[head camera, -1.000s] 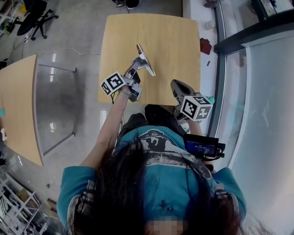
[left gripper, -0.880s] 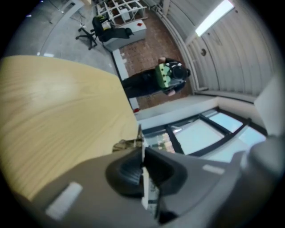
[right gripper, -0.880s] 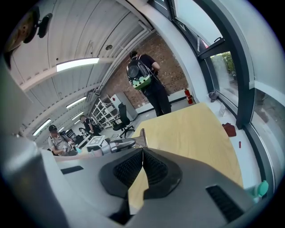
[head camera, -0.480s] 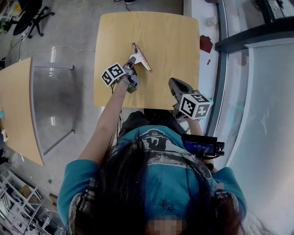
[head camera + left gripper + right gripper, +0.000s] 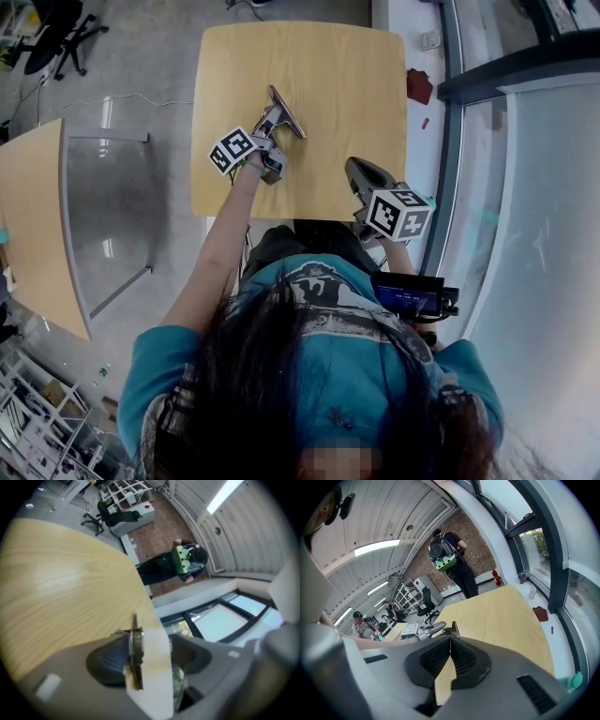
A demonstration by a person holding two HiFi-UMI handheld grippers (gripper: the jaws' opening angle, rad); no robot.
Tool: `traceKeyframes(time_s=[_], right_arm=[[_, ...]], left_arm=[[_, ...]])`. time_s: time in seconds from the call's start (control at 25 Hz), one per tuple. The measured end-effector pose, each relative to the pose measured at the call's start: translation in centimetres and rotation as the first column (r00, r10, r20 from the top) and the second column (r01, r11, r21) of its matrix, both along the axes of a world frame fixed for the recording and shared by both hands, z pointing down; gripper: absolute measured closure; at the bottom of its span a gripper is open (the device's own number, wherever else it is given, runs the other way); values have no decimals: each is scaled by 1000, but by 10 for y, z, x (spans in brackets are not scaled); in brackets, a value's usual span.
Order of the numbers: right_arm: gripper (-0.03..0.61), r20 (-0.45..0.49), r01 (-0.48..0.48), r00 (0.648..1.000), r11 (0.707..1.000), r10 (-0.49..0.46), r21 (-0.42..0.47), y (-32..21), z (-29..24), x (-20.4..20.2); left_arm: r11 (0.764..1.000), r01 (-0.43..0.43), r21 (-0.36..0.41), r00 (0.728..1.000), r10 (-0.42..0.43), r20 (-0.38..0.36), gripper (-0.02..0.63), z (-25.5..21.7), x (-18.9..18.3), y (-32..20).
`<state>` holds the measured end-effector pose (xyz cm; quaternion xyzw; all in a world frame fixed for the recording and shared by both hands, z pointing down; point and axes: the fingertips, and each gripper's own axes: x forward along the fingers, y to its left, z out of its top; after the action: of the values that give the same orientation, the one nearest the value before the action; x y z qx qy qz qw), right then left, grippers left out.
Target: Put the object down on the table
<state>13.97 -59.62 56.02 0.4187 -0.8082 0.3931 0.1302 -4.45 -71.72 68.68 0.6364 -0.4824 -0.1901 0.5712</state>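
1. The left tongs (image 5: pixel 151 646) are opening. A flat metal tool (image 5: pixel 286 112) stands edge-on between the jaws, close against the left-hand pad. The other pad is clear of it, so this looks like a release and not a hold.
2. In the head view the tool lies left of centre on the wooden surface (image 5: pixel 347 84), at about 1 o'clock from the left tongs. It looks to be down on the wood, though I can't see the actual contact.
3. The right tongs (image 5: pixel 450 641) hang at about 4 o'clock from the tool, over the near right edge of the surface. Their pads are pressed together with nothing between them.
4. On handling, this looks like thin, stiff sheet metal that won't bend under the pads. I'd guess it is light, hard-edged and slick on its broad faces.
5. The blade seems to stand upright on a narrow edge. Once freed it may well tip over flat, which would be noisy but should do it no harm.
6. For a fresh hold, I'd set the pads on the two broad faces at the thicker middle part near the tongs. The thin outer rim would probably twist or slip out.
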Motion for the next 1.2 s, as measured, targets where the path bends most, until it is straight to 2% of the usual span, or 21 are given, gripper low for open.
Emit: traceKeyframes(time_s=[0.04,0.08,0.16,0.36,0.52,0.72,0.96,1.08,1.2], right_arm=[[571,1,1,1000,1000,-1,1,-4,4,1],[569,2,3,1000,1000,-3,3,-10,8,1],[571,2,14,1000,1000,-14,11,-11,9,-6],[569,7,47,999,998,-48,35,34,-17,-35],[571,12,70,997,996,-70,49,56,-23,-54],[570,19,84,996,994,-85,76,115,-36,-111],[570,36,69,997,993,-73,100,224,-36,-152],[571,41,50,998,994,-54,98,266,-28,-160],[570,34,24,999,996,-26,85,322,-29,-185]], left_arm=[[1000,0,-2,1000,0,28,310,3,1,-4],[1000,-4,0,998,4,60,280,5,1,-8],[1000,-23,21,995,21,101,279,1,-3,-4],[986,-110,121,992,101,81,288,-55,-15,57],[954,-184,235,980,158,123,395,-97,-16,97],[887,-251,387,962,186,198,612,-157,-52,179],[835,-315,451,937,199,286,612,-193,-85,304],[826,-337,451,929,213,304,614,-201,-95,346],[815,-385,434,907,247,341,614,-209,-122,402]])
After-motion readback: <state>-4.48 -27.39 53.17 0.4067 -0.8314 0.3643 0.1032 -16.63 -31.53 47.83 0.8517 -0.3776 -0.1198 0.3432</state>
